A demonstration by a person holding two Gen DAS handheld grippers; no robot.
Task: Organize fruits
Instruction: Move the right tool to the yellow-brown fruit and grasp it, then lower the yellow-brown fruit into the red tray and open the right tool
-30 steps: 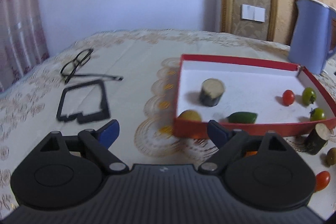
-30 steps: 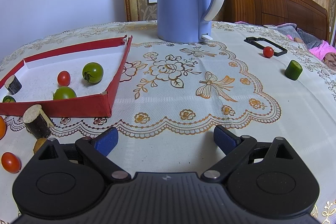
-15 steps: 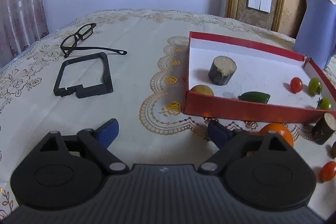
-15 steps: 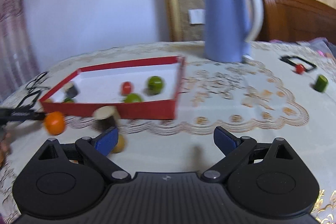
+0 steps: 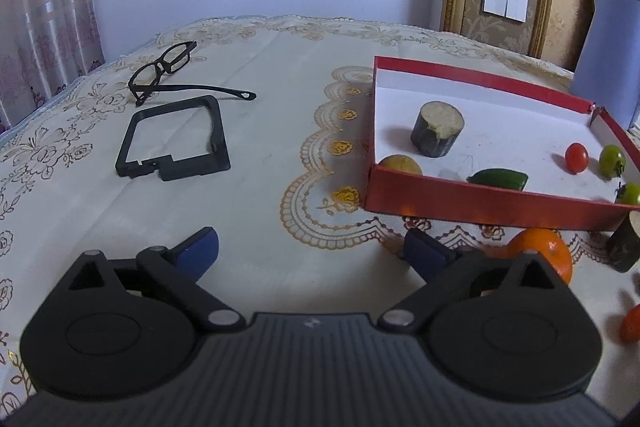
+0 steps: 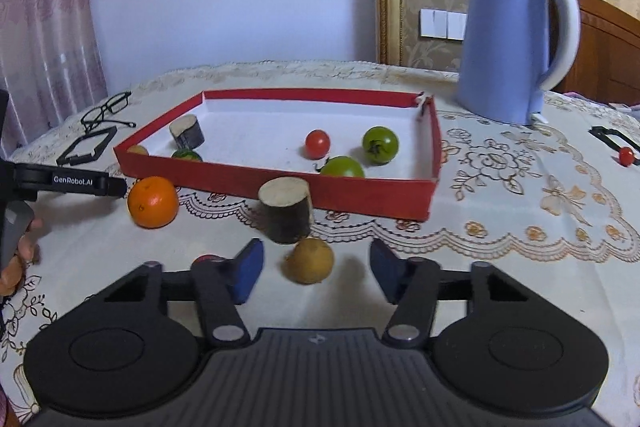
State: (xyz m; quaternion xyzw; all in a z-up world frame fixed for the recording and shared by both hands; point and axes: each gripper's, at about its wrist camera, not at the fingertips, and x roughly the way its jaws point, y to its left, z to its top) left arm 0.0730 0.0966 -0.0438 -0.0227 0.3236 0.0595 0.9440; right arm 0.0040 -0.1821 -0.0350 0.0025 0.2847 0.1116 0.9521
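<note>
A red tray (image 6: 376, 198) (image 5: 480, 203) holds a red tomato (image 6: 317, 143), two green tomatoes (image 6: 380, 144), a dark cylinder piece (image 6: 187, 133), a green piece and a yellow fruit. In front of it lie an orange (image 6: 153, 202) (image 5: 541, 254), a dark cylinder (image 6: 285, 209), a yellow fruit (image 6: 310, 261) and a red tomato (image 6: 208, 259). My right gripper (image 6: 316, 273) is open, its fingers either side of the yellow fruit, not touching. My left gripper (image 5: 310, 249) is open and empty, left of the orange.
A blue kettle (image 6: 516, 43) stands behind the tray to the right. Glasses (image 5: 168, 67) and a black frame (image 5: 176, 139) lie at the left. Another black frame (image 6: 612, 137) and a red tomato (image 6: 626, 156) lie at the far right.
My right gripper swung left from the tablecloth's middle to the fruits in front of the tray and narrowed around the yellow fruit. My left gripper drew back and left from the tray.
</note>
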